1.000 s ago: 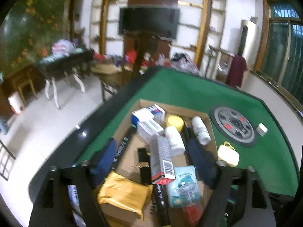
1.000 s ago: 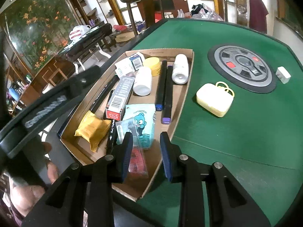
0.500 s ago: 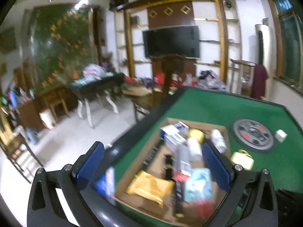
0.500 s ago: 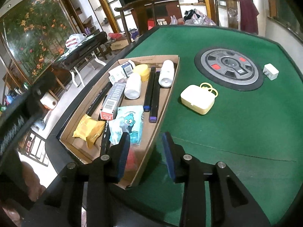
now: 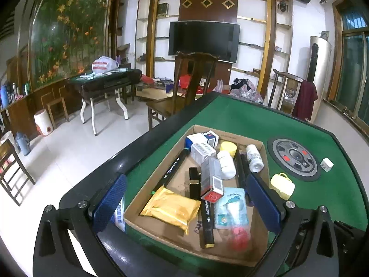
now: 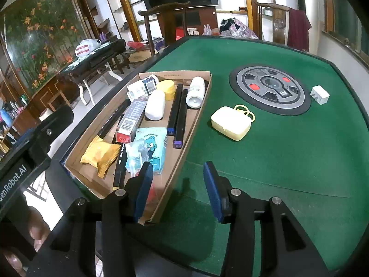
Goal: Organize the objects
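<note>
A shallow cardboard tray (image 5: 230,255) (image 6: 198,115) sits on the green table, holding boxes, white bottles, black pens, a yellow packet (image 5: 170,207) (image 6: 100,154) and a blue cartoon pouch (image 5: 231,204) (image 6: 148,147). My left gripper (image 5: 184,203) is open wide and empty, held above the tray's near end. My right gripper (image 6: 176,184) is open and empty over the tray's near right corner. A pale yellow case (image 6: 230,123) (image 5: 282,185) lies on the felt right of the tray.
A round grey dial panel (image 6: 269,87) (image 5: 294,159) is set in the table centre, with a small white block (image 6: 319,94) (image 5: 327,164) beside it. The table's black rim (image 5: 129,159) runs along the left. Chairs and another table stand beyond.
My left gripper has lifted and pulled back from low inside the tray, jaws still wide. My right gripper has opened wider and drawn back to the right, leaving the red packet in the tray.
</note>
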### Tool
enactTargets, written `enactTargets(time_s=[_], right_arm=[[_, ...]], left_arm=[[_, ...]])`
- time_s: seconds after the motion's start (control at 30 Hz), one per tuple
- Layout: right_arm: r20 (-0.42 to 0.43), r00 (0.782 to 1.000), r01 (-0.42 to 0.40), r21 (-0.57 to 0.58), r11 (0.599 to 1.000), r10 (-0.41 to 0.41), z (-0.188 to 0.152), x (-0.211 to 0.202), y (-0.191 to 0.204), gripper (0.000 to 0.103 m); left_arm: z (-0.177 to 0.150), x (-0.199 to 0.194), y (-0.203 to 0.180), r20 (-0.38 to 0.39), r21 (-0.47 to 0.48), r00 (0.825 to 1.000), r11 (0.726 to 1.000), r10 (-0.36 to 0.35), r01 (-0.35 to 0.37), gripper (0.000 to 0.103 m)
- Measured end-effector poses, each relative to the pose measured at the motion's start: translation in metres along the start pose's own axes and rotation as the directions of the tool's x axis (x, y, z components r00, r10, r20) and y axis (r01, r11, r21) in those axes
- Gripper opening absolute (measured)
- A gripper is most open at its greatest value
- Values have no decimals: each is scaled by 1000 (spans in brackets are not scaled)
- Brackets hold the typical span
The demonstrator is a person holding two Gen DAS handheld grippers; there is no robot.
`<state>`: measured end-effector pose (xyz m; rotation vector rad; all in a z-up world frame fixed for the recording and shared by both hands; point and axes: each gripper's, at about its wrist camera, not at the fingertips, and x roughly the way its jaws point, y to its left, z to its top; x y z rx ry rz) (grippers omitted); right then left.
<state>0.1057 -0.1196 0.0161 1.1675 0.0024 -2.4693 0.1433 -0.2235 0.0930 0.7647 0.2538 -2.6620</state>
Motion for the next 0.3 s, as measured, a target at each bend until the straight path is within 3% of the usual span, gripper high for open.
enactTargets(time_s=[0.3], right_arm=[[-10, 1000, 17, -45, 999, -17, -3, 3, 14, 44]], left_arm=[[-4, 5, 3, -9, 9, 999, 999, 51, -50, 102]])
